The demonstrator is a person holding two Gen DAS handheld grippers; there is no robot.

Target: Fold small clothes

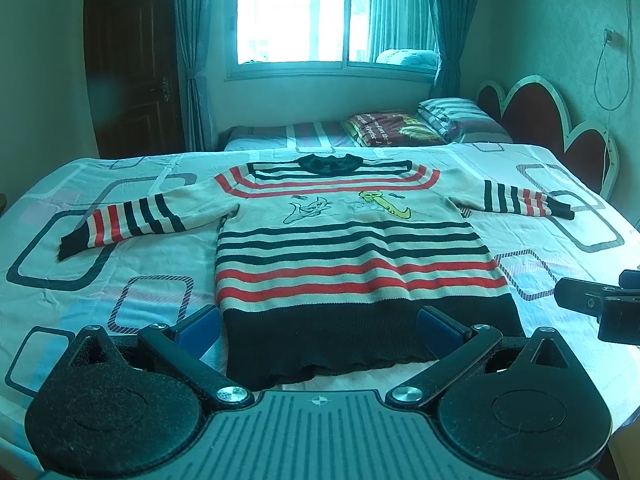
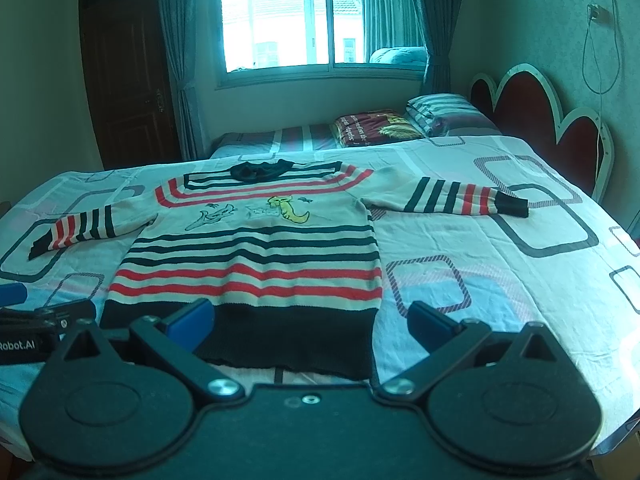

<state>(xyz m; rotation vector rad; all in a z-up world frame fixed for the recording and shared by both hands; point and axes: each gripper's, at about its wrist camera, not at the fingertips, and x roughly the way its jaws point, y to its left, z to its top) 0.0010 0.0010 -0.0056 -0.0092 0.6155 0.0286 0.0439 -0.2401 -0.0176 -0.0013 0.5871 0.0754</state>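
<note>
Left tool [image 1: 318, 326] and right tool [image 2: 310, 320] both spread apart, hovering at hem of flat striped sweater [image 1: 344, 248], patterned bedsheet [image 1: 100, 272]

Bed [image 1: 120, 240] w/ pale sheet, rounded-rectangle print. Striped sweater [image 1: 344, 248] flat near the front edge, sleeves spread L and R, collar toward far edge. Folded blanket [image 1: 392, 128] & striped pillows [image 1: 452, 114] at far right corner.

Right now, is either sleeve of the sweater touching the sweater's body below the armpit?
Apart. In the left wrist view, the left sleeve and right sleeve both lie spread outward, with bare bedsheet showing between each and the sweater body.
</note>
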